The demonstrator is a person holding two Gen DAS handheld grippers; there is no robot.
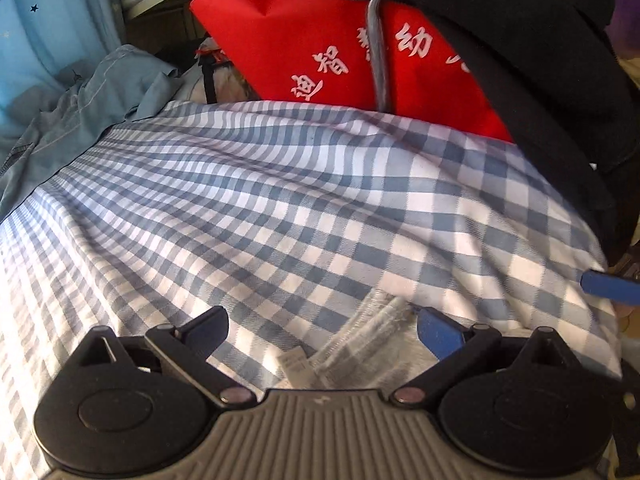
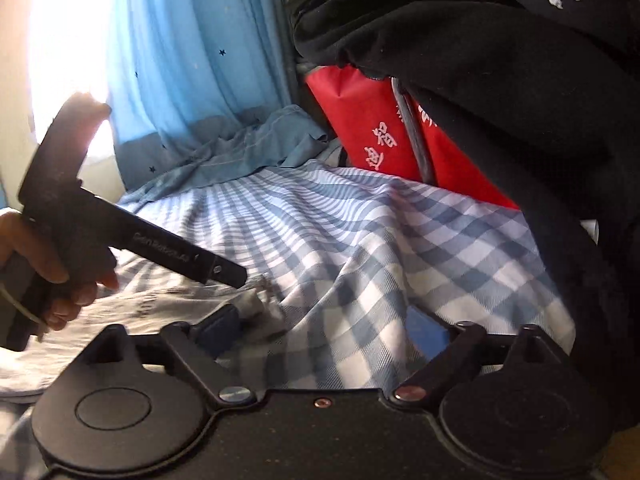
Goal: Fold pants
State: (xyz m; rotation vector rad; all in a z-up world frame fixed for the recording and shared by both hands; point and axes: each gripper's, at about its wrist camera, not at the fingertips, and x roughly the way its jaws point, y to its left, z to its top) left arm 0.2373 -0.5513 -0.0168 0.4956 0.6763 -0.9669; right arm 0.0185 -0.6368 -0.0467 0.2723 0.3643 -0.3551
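The blue-and-white checked pants (image 1: 280, 208) lie spread over the bed and fill the middle of both views (image 2: 380, 248). Their grey elastic waistband (image 1: 372, 336) with a white label lies between the wide-open fingers of my left gripper (image 1: 320, 334), which hovers just over it. My right gripper (image 2: 324, 330) is also open, low over the checked cloth, its left finger close to the waistband (image 2: 256, 304). The left gripper's body (image 2: 132, 240), held in a hand, shows at the left of the right wrist view.
A red bag with white characters (image 1: 320, 40) stands behind the pants. A black garment (image 2: 500, 80) hangs at the right. A crumpled blue-grey cloth (image 1: 88, 100) lies at the back left, next to a blue star-print curtain (image 2: 192, 48).
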